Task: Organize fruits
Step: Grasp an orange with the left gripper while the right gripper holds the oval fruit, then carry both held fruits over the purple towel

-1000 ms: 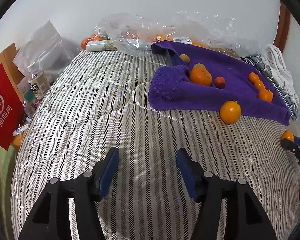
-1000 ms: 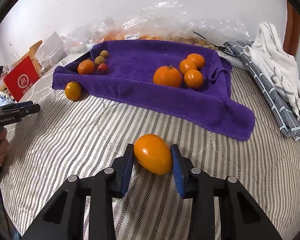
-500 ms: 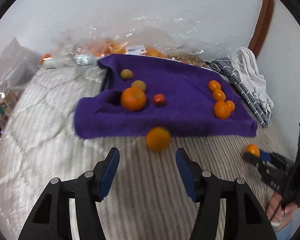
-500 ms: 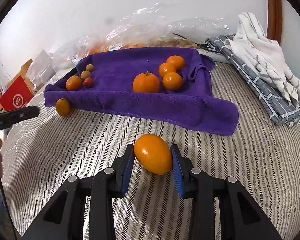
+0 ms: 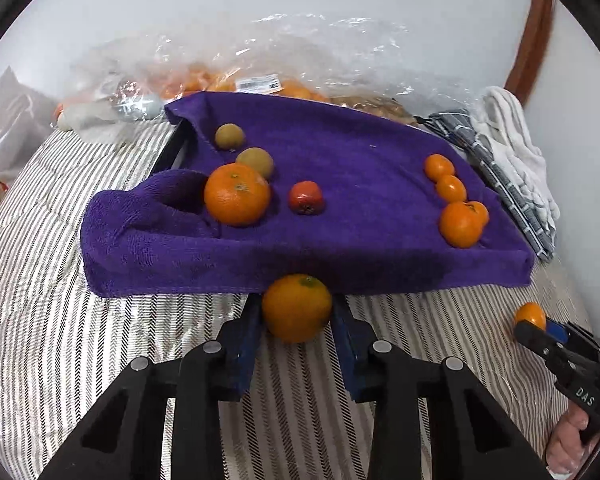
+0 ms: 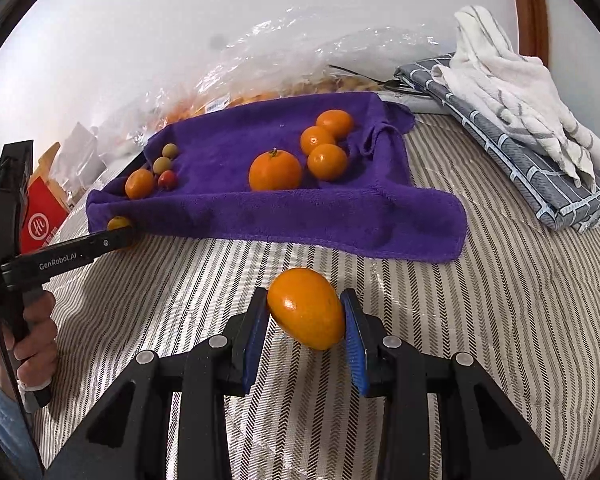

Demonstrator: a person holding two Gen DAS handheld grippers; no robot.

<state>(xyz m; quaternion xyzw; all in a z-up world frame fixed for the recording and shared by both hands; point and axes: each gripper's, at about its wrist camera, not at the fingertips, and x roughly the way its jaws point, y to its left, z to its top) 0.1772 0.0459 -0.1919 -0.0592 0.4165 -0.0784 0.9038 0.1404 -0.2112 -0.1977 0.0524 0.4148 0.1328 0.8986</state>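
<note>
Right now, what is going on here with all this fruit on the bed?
A person is sorting fruit with a handheld tool in each hand. The left tool is closing around an orange lying on the striped bedcover at the front edge of the purple towel. The right tool grips an oval orange fruit. More oranges and small fruits sit on the towel.

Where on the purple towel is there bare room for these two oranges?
The towel is bare in the middle, between the red fruit and the stemmed orange, and along its front edge. Both end clusters are crowded.
</note>
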